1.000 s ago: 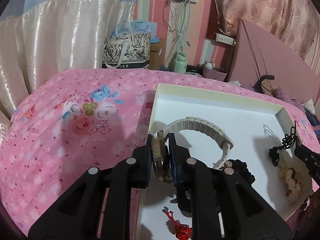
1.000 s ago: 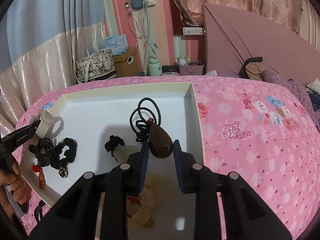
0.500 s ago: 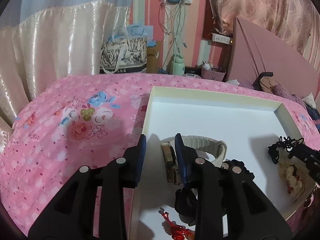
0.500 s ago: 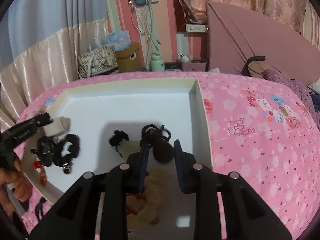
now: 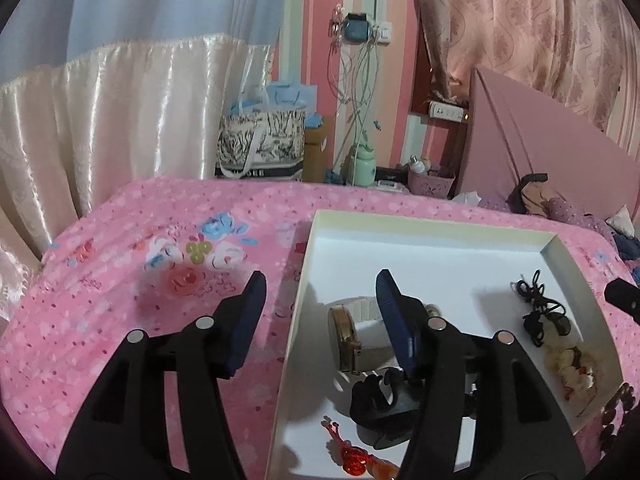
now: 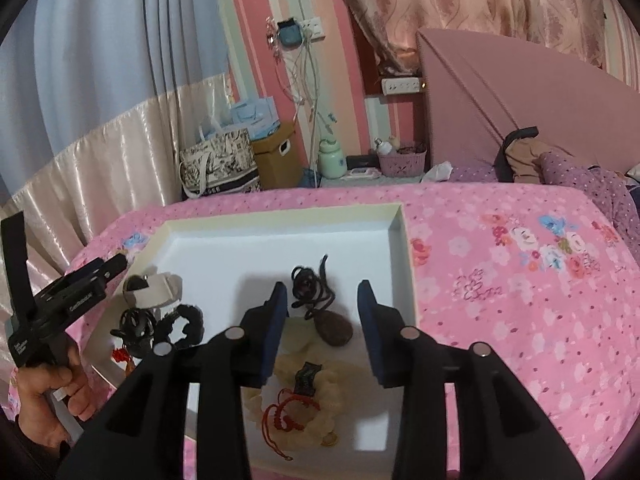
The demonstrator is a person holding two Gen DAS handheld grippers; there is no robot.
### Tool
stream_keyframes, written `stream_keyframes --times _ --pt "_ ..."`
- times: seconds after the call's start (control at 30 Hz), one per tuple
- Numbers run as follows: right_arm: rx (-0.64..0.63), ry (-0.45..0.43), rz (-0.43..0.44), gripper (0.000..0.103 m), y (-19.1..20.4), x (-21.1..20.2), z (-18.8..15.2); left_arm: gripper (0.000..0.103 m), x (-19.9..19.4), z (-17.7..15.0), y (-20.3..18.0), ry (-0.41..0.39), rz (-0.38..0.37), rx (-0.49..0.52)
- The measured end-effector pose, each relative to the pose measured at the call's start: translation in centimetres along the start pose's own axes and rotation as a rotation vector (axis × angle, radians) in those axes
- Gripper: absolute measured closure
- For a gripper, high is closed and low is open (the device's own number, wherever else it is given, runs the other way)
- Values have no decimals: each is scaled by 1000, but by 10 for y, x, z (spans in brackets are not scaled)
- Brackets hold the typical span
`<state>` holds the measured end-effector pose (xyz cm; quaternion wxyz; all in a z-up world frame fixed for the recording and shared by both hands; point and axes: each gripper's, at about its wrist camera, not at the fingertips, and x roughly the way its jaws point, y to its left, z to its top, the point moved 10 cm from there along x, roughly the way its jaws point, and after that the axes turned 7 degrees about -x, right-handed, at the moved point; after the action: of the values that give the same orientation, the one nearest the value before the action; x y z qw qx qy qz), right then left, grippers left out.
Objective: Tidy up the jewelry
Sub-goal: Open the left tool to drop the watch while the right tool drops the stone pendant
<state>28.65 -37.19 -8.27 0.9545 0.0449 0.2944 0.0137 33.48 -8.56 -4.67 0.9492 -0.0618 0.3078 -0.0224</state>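
A white shallow box [image 5: 432,252] lies on the pink floral bed. My left gripper [image 5: 320,316] is open and empty, above the box's left edge. A gold-faced watch with a cream strap [image 5: 348,330] lies in the box between its fingers. My right gripper [image 6: 322,316] is open and empty over the box [image 6: 280,240]. A brown teardrop pendant on a black cord [image 6: 334,326] lies below it, beside a pale bead bracelet with red cord [image 6: 304,404]. The watch also shows in the right wrist view [image 6: 154,290].
Black hair ties [image 6: 160,326] and a small red charm [image 5: 354,454] lie in the box's near left corner. The black cord and pale beads show at the box's right side [image 5: 560,344]. A patterned bag [image 5: 260,148], a curtain and a headboard stand beyond the bed.
Both grippers have opened and pulled back. The left let go of the watch and the right let go of the brown pendant; both pieces now lie in the box.
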Motion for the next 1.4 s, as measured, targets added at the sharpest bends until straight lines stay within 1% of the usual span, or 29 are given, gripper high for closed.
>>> stream_keyframes --times 0.03,0.07,0.3,0.33,0.37,0.4,0.47,0.53,0.67,0.77,0.83,0.9,0.97,1.03,1.1,1.2,1.27,1.33,1.4 --pt "-4 -7 -4 59 -1 -2 2 42 -3 1 -1 -6 -2 5" --pt "-10 -13 -11 57 -1 -4 3 41 -8 3 -3 -19 -3 8" --pt "-7 -27 -17 56 -5 -11 8 40 -34 10 -14 -66 -33 33" --pt "-6 -25 -21 54 -6 -11 7 39 -36 10 -15 -73 -30 41" --pt "-8 -21 -24 53 -6 -9 6 34 -38 12 -13 -83 -20 47" --pt "-12 -16 -29 53 -7 -8 5 32 -40 11 -10 -88 -13 48" --pt "-13 -12 -36 52 -8 -7 3 32 -42 11 -6 -76 -19 57" --pt "-15 -9 -45 52 -8 -6 2 32 -46 14 1 -82 -8 66" --pt "-33 -7 -63 50 -5 -7 0 32 -57 17 16 -73 -17 53" --pt "-55 -10 -72 50 0 -11 -1 31 -70 13 24 -88 -23 63" --pt "-51 -10 -73 48 0 -15 -3 31 -74 9 26 -96 -11 83" --pt "-51 -8 -81 45 -3 -20 -6 31 -75 5 30 -85 -11 70" --pt "-40 -10 -97 43 -10 -27 -7 31 -78 1 36 -60 -41 26" --pt "-26 -31 -105 43 -15 -39 -6 31 -83 0 40 -60 -42 23" --pt "-15 -51 -110 42 -17 -54 -6 27 -93 2 49 -74 -39 15" --pt "-22 -65 -112 40 -17 -69 -9 27 -102 3 56 -83 -30 12" --pt "-31 -66 -125 40 -18 -77 -14 26 -109 1 57 -86 -38 23" --pt "-47 -57 -133 39 -17 -81 -22 25 -111 -1 57 -89 -28 34" --pt "-54 -53 -139 39 -16 -83 -31 25 -112 -8 55 -90 -38 44"
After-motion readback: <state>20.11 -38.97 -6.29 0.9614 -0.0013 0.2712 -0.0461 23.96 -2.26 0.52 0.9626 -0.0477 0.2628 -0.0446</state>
